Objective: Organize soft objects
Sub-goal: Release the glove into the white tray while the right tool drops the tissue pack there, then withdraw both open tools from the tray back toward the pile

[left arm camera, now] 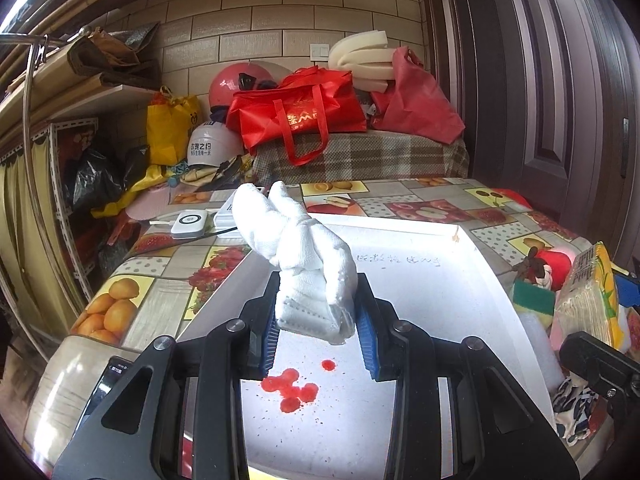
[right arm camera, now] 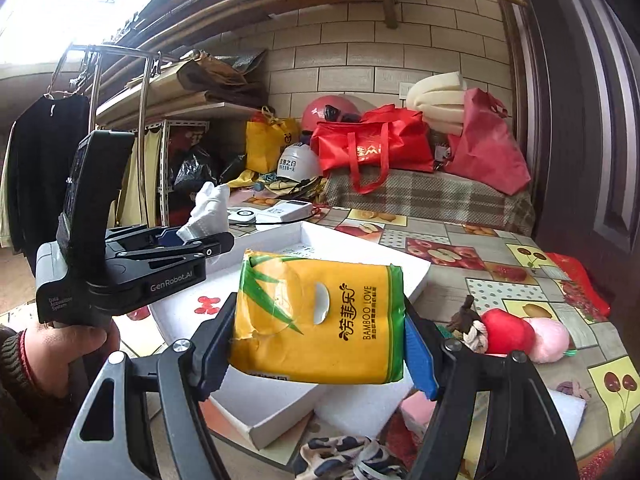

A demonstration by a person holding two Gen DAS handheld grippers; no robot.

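Both hands carry a load above the white tray (left arm camera: pixel 460 248), which lies on the fruit-patterned worktop (left arm camera: pixel 132 280), and the coming move turns on which load sits over the tray's bare floor.

The left gripper (left arm camera: pixel 316 316) has its fingers (left arm camera: pixel 269 332) closed nearly as far as they go on a white cloth (left arm camera: pixel 304 248), a rolled, glove-like bundle. The cloth's long axis runs forward and up from the pads, its free end flopping away from the camera towards the tray's far left corner. Below it the tray floor is bare apart from some red spots (left arm camera: pixel 292 388), so by my reading a plain lowering would land the cloth inside.

The right gripper (right arm camera: pixel 316 344) holds a yellow tissue pack (right arm camera: pixel 316 316) across its width, fingers (right arm camera: pixel 418 356) about half open and pressing on its two short ends, so the pack's long axis lies crosswise between them. It hangs over the tray's near right edge, with the tray stretching ahead and to the left of it; it would need to go forward and left to clear the rim.

A red and pink plush toy (right arm camera: pixel 516 336) and a patterned cloth (right arm camera: pixel 340 456) lie on the worktop outside the tray, to the right and near side, closer to the right hand.

The left hand looks nearer to a release
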